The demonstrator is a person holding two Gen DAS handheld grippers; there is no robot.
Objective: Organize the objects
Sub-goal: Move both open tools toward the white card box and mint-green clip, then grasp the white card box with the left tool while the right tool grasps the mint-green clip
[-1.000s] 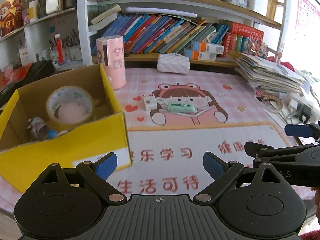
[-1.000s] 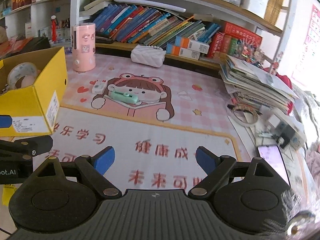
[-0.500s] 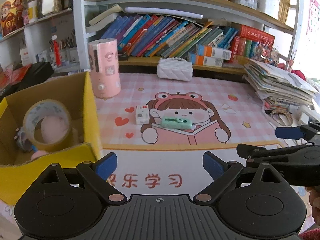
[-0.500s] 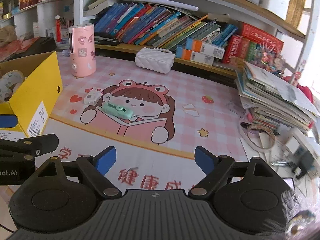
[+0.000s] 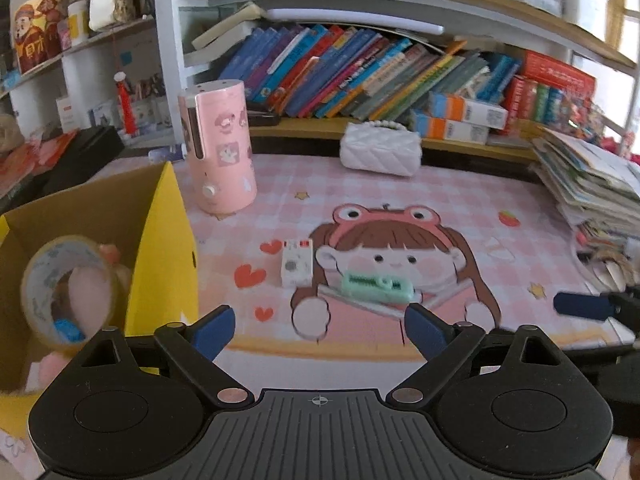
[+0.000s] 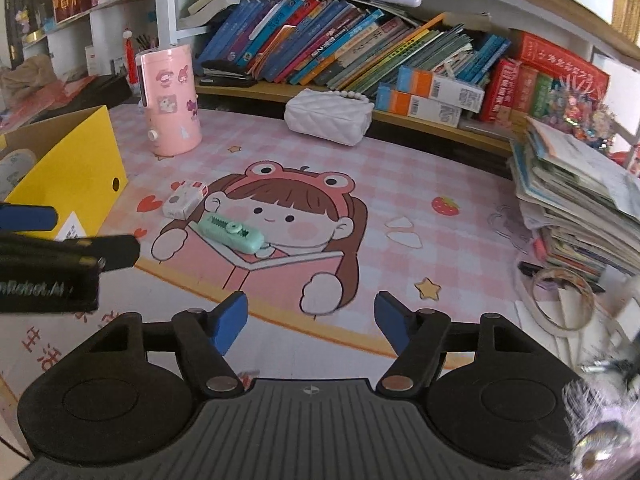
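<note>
- The left gripper (image 5: 318,330) stands wide apart and bare over the tabletop (image 5: 360,368), its jaws having just eased inward a little, with nothing between them.
- The right gripper (image 6: 310,322) is also parted and holds nothing; its jaws have just been closing, with only the mat beneath them.
- Just ahead of the left gripper's right finger lies a mint-green stapler (image 5: 376,286), flat on the cartoon girl printed on the mat.
- Just left of the stapler, apart from it, lies a small white box (image 5: 296,266).
- To the left gripper's left stands a yellow box (image 5: 168,248), open on top, with a tape roll (image 5: 64,290) and something pink and soft inside.
- From the right gripper, the stapler (image 6: 232,234) sits ahead and to the left, beyond the left gripper's finger (image 6: 28,218).
- Farther ahead stands an upright pink canister (image 5: 218,152), and to its right a white quilted purse (image 5: 380,148).
- A paper stack (image 6: 576,204) lies far right.
- Behind all this runs a shelf of leaning books (image 5: 360,72).
</note>
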